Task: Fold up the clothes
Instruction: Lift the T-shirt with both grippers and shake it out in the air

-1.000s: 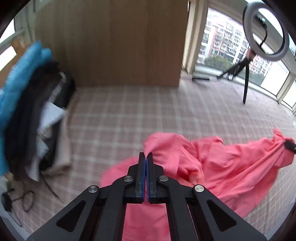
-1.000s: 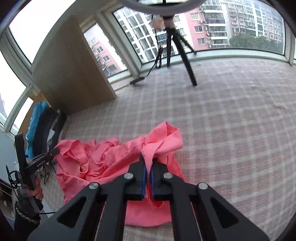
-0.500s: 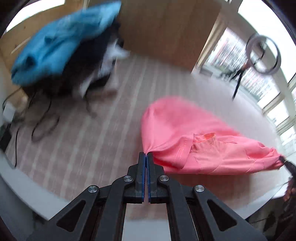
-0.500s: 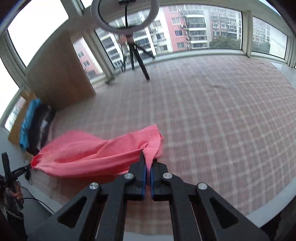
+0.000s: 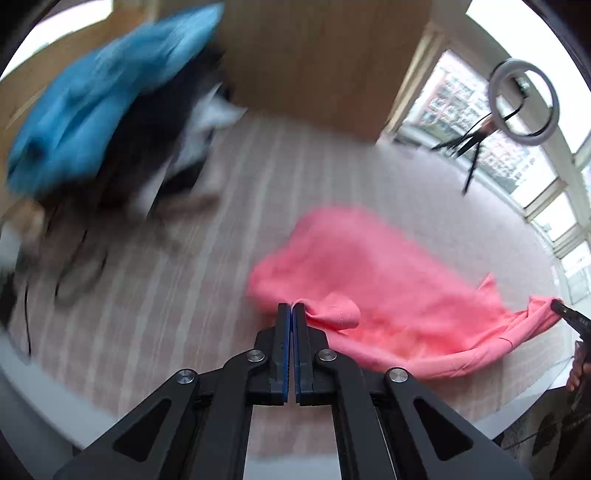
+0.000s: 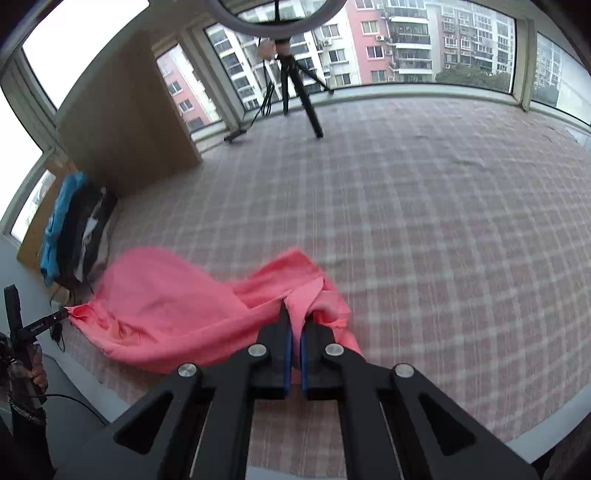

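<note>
While stretched between both grippers' clamped fingers (image 5: pixel 300 314), pink garment (image 5: pixel 388 280) sags.

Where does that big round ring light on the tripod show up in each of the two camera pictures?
Left wrist view: the ring light stands small at upper right, before the windows.
Right wrist view: only its lower rim shows at top centre, above its tripod.
Shared landmark: the wooden cabinet.

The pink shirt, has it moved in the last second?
Yes. The pink shirt was bunched on the checked cloth; now it is stretched between both tongs, nearer the table's front edge, away from the tripod.
</note>
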